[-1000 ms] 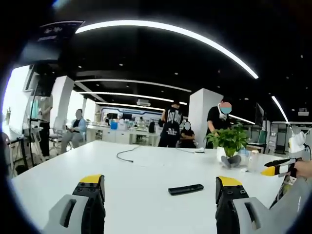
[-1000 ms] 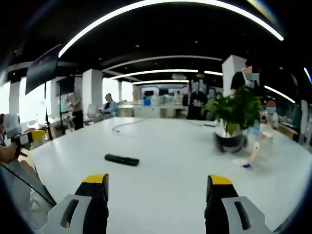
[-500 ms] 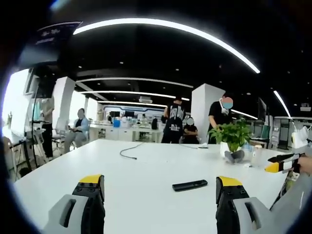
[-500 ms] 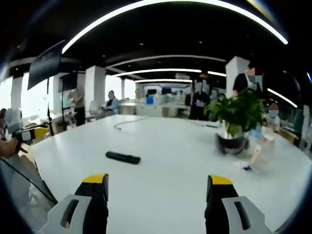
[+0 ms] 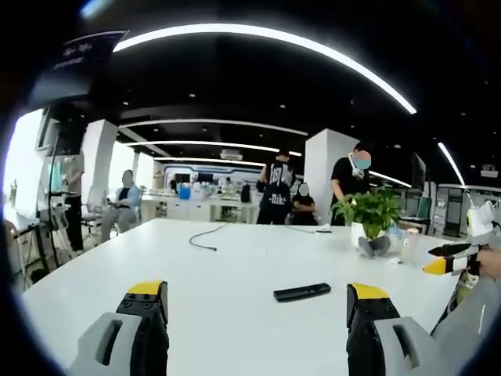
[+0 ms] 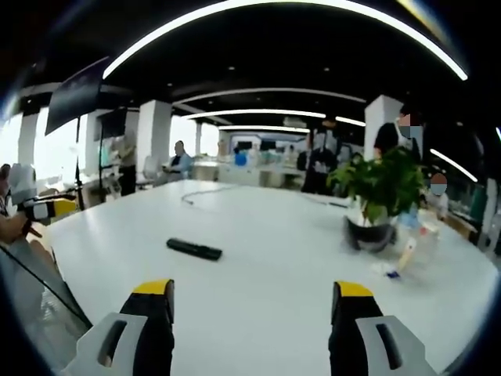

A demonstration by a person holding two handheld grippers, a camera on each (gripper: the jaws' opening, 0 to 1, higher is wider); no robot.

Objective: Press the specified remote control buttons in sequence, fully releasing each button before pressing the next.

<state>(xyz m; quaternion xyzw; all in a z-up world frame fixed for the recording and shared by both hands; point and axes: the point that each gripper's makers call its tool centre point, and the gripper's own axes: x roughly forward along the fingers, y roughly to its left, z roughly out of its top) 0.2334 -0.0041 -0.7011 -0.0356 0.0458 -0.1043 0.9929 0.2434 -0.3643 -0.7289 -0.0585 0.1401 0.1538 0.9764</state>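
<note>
white table [image 6: 266, 266], remote [image 6: 194, 249], potted plant [image 6: 376, 192], cable [image 5: 202, 237]

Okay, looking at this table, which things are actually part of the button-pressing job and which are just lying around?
Part of the job:
- slim black remote control, lying flat on the white table
- left gripper and right gripper, both open

Just lying about:
- green potted plant
- loose dark cable
- small white bottle

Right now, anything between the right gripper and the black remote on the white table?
Nothing visible. Only bare white table lies between the open right gripper and the slim black remote; the potted green plant stands off to the side.
</note>
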